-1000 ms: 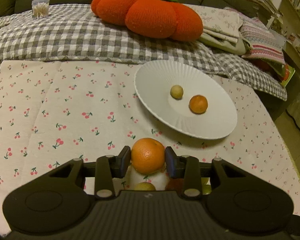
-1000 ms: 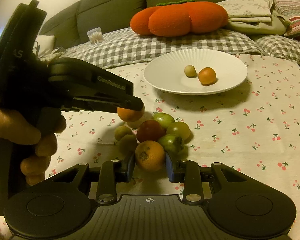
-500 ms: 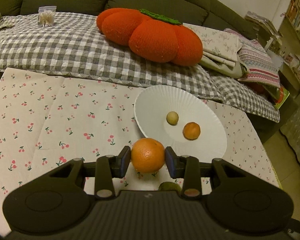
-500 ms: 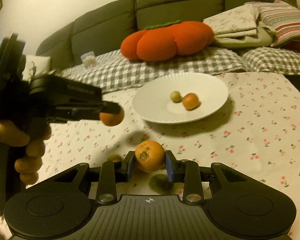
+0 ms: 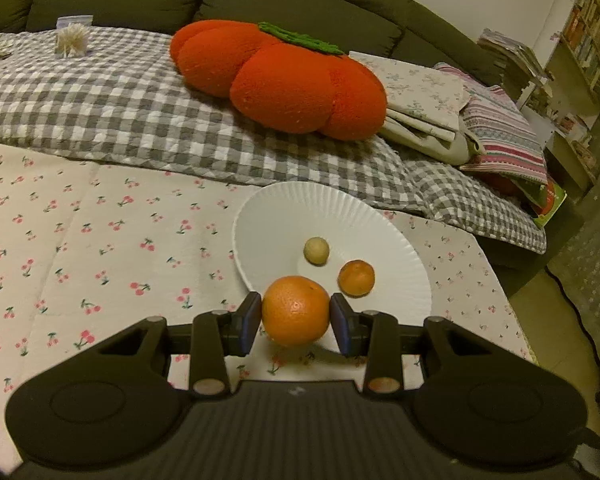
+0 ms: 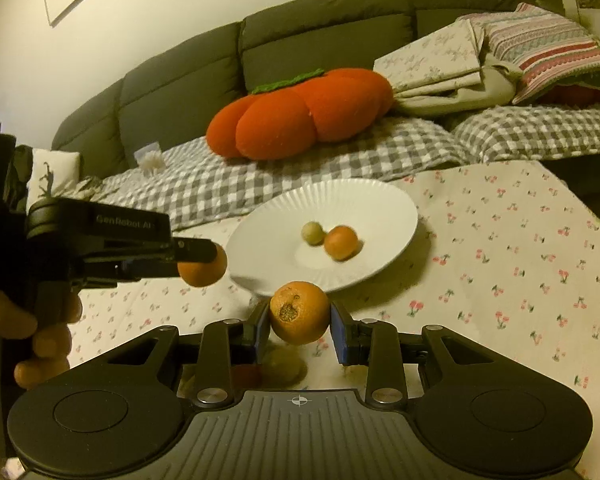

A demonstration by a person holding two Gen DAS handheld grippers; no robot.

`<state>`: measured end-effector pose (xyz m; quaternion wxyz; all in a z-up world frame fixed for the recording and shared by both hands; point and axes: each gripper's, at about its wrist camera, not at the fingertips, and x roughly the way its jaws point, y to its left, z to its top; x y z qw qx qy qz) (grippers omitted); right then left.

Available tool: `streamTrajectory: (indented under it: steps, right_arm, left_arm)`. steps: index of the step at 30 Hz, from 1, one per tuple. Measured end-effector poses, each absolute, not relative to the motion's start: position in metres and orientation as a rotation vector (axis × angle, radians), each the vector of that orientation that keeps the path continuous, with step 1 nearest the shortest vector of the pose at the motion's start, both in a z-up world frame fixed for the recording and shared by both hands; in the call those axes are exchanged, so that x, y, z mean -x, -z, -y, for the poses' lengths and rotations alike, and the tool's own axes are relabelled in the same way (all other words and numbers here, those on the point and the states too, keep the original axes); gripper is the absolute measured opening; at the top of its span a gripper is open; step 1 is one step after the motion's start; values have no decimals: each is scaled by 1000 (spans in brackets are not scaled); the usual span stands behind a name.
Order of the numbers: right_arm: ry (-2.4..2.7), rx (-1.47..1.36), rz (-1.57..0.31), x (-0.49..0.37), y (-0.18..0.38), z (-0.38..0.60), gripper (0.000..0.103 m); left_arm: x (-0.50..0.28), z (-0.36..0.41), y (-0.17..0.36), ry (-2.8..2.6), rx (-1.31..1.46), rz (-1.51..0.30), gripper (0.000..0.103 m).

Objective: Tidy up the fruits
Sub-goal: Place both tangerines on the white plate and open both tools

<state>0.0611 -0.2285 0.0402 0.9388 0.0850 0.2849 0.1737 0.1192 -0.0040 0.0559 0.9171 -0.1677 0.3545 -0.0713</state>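
Observation:
My left gripper (image 5: 296, 322) is shut on an orange (image 5: 295, 310) and holds it in the air just before the near rim of the white plate (image 5: 284, 216). A small pale fruit (image 5: 316, 251) and a small orange fruit (image 5: 356, 278) lie on the plate. My right gripper (image 6: 300, 330) is shut on another orange (image 6: 299, 312) with a brown spot, held in the air near the plate (image 6: 380, 204). The left gripper (image 6: 204, 258) with its orange (image 6: 204, 270) shows in the right wrist view. A few loose fruits (image 6: 280, 364) lie on the cloth below my right gripper, mostly hidden.
The table carries a cherry-print cloth (image 5: 100, 240). Behind it a sofa holds a checked blanket (image 5: 100, 112), an orange pumpkin cushion (image 5: 284, 76), folded linens (image 5: 428, 100) and a small box of cotton swabs (image 5: 72, 40). The table's right edge (image 5: 512, 320) drops to the floor.
Both grippers have lifted their oranges off the fruit pile and moved forward toward the plate. The pile has dropped almost out of both views.

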Motion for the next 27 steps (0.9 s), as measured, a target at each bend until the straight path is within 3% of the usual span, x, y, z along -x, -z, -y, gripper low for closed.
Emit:
streamTrajectory:
  steps: [27]
  right_arm:
    - [-326,-144,-566,-138,-17,215,32]
  left_arm:
    - [-166,27,-22,165,362,-752,37]
